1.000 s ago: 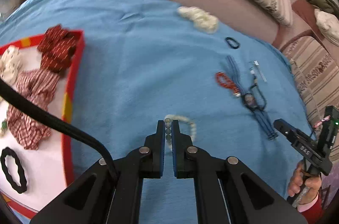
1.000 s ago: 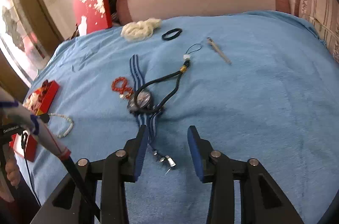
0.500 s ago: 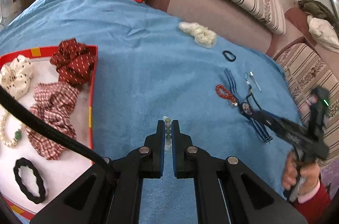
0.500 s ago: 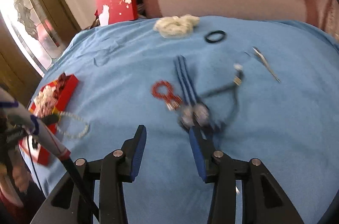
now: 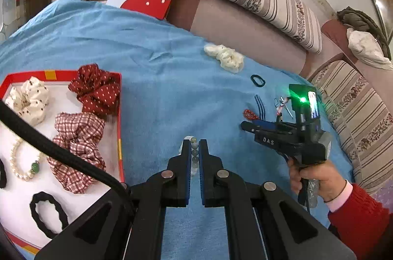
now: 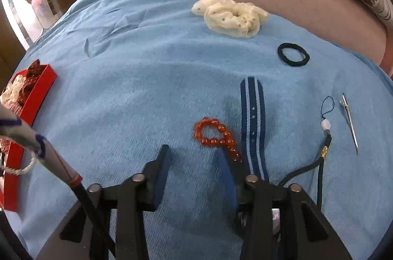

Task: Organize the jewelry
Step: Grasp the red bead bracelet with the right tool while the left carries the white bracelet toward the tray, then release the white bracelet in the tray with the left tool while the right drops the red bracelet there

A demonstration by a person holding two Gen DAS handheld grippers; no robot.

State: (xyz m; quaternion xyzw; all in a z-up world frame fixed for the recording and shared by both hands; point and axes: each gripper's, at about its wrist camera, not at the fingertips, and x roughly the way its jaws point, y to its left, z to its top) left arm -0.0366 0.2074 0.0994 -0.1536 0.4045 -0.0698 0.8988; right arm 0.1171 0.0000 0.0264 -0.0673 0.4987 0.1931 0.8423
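The left tongs pinch a pale bead bracelet above the blue blanket, just right of the red tray holding scrunchies. The right tongs stand spread, closing with nothing between them; the orange bead bracelet lies just beyond, left of a striped strap.
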